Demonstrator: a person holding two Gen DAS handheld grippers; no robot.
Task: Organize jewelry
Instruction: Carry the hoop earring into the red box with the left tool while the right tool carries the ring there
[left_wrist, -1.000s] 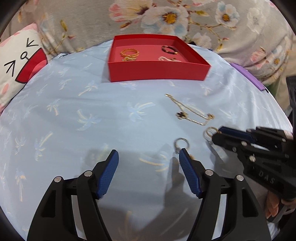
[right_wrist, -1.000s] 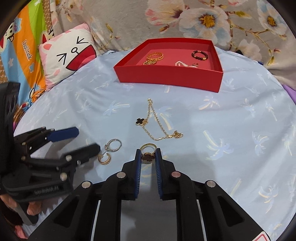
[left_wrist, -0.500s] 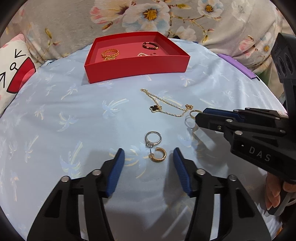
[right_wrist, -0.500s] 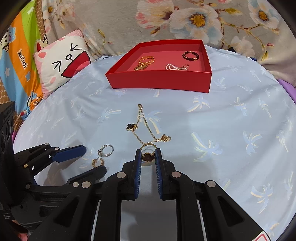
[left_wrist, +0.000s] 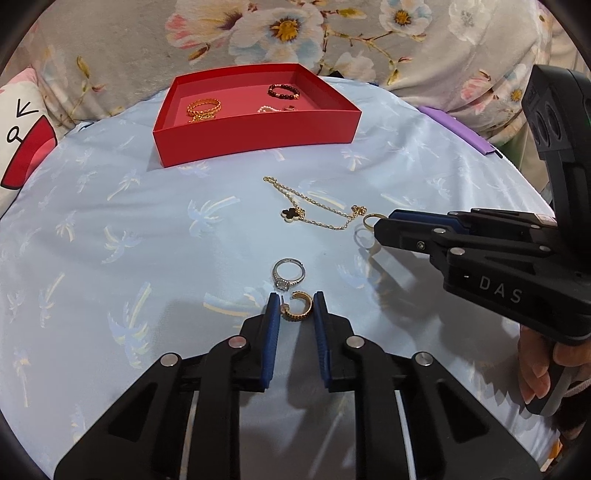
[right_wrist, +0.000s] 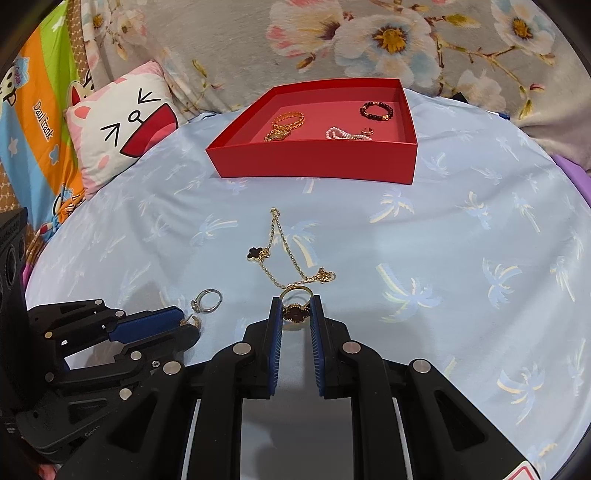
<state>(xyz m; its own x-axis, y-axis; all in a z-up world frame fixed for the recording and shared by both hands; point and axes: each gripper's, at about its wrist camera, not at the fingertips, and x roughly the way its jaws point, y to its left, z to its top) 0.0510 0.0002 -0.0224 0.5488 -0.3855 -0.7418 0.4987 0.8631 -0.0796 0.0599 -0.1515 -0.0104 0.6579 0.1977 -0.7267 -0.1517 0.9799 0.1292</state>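
Observation:
On the blue palm-print cloth, my left gripper (left_wrist: 295, 304) is closing its jaws around a gold hoop earring (left_wrist: 297, 312), and both blue pads touch it. A silver stone ring (left_wrist: 289, 271) lies just beyond. My right gripper (right_wrist: 296, 306) is shut on a gold ring with a dark clover (right_wrist: 296, 312), low over the cloth. Its tips also show at the right of the left wrist view. A gold chain with a black clover (right_wrist: 258, 254) lies past it. The red box (right_wrist: 314, 162) at the back holds gold bangles, a dark bead bracelet and pearls.
A cat-face pillow (right_wrist: 125, 125) and a colourful cloth lie at the back left. A floral blanket (left_wrist: 288, 33) rises behind the box. At the cloth's right edge is a purple strip (left_wrist: 458, 129). A person's hand (left_wrist: 535, 369) grips the right gripper's handle.
My left gripper's jaws have drawn in from wide apart onto the hoop earring. The right gripper has kept its hold on the clover ring.

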